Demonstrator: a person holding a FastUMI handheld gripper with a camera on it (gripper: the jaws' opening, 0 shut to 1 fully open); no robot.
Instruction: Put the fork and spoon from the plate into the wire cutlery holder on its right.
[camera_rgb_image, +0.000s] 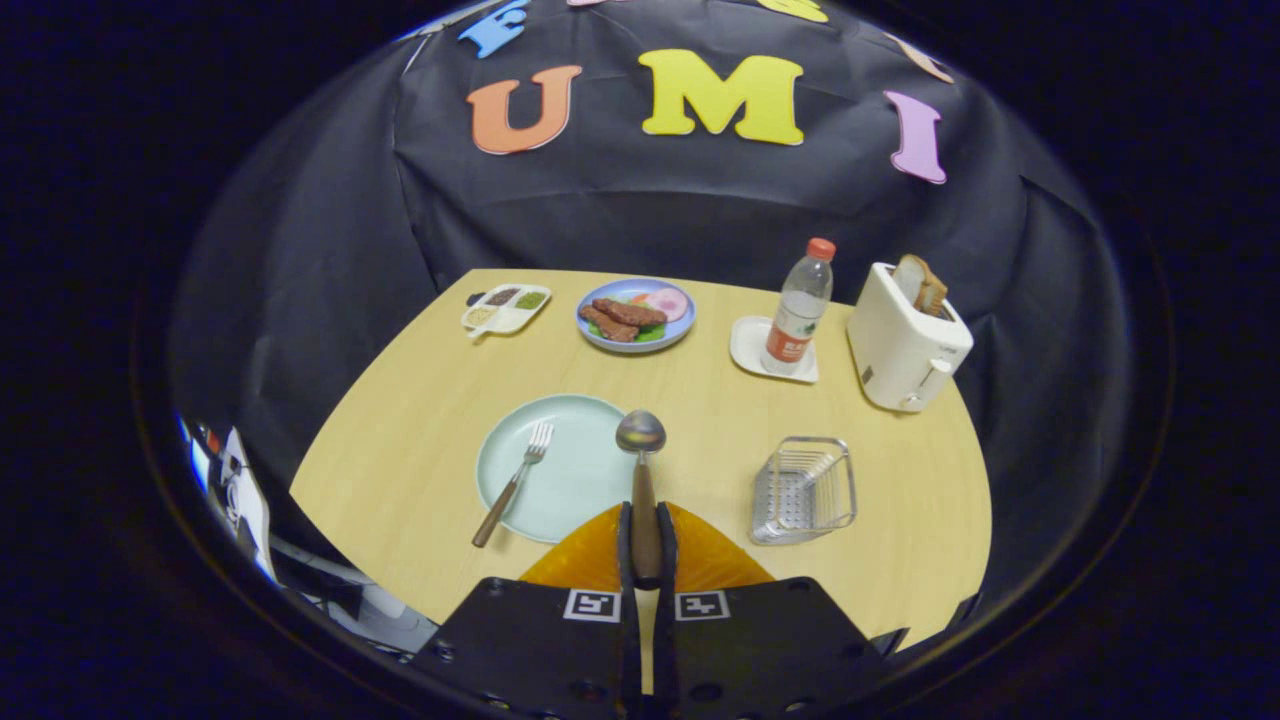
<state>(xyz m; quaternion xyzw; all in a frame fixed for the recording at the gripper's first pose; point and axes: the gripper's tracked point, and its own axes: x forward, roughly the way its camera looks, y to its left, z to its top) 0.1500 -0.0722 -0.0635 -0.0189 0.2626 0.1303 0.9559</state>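
Gripper view is showing your gripper (645, 545) clamping the spoon (641, 470) by its handle (fork (512, 484) lying on the plate (575, 470)), freeing it for the wire cutlery holder (803, 489).

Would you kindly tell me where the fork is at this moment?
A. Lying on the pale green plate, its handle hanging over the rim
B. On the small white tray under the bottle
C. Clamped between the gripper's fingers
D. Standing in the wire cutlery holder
A: the fork lies across the left side of the plate, its handle past the rim, while the gripper is shut on the spoon.
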